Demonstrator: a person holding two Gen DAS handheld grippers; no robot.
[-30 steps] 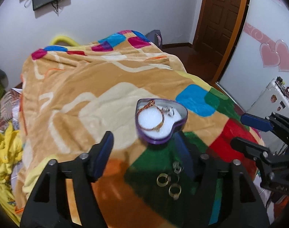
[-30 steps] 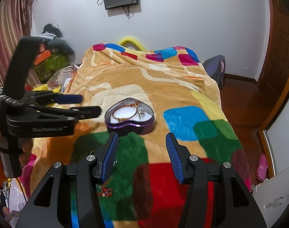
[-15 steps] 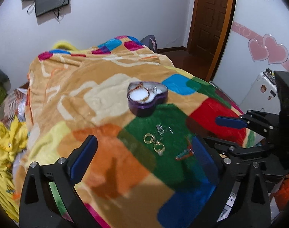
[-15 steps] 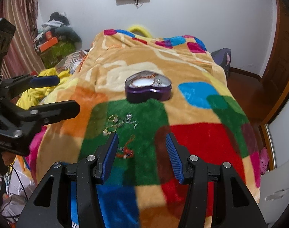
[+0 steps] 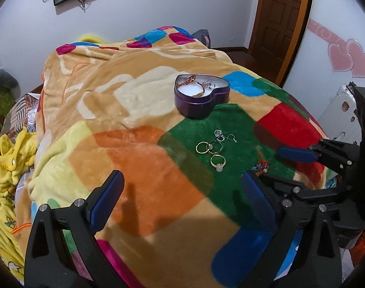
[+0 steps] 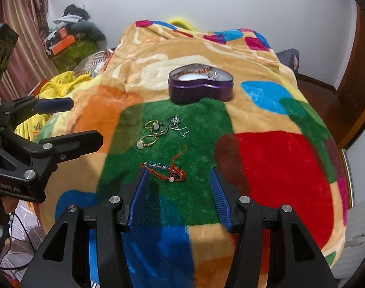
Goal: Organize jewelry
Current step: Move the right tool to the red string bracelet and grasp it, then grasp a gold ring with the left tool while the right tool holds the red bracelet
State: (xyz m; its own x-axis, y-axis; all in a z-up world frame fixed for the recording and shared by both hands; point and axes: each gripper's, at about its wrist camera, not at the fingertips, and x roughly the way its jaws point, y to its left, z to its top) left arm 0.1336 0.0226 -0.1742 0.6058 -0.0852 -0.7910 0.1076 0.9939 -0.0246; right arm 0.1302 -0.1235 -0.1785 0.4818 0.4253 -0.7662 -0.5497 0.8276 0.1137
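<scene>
A purple heart-shaped tin [image 5: 201,96] [image 6: 200,86] stands on the bed with a gold bracelet and a silver piece inside. In front of it, on the green patch of the blanket, lie gold rings [image 5: 212,152] [image 6: 152,132], silver earrings [image 5: 224,136] [image 6: 180,124] and a red beaded bracelet [image 6: 166,170] [image 5: 261,165]. My left gripper [image 5: 182,199] is open and empty, held back from the rings. My right gripper [image 6: 180,180] is open and empty, its fingertips either side of the red bracelet's near end. Each gripper shows in the other's view: the left [image 6: 69,122], the right [image 5: 278,165].
A multicoloured fleece blanket [image 5: 110,96] covers the bed. Yellow clothing [image 5: 7,158] and clutter [image 6: 72,40] lie to the left of the bed. A wooden door [image 5: 278,12] and a white cabinet [image 5: 343,110] stand to the right.
Both grippers have pulled back from the tin towards the near end of the bed, staying open. The rings, earrings and red bracelet have come into full view.
</scene>
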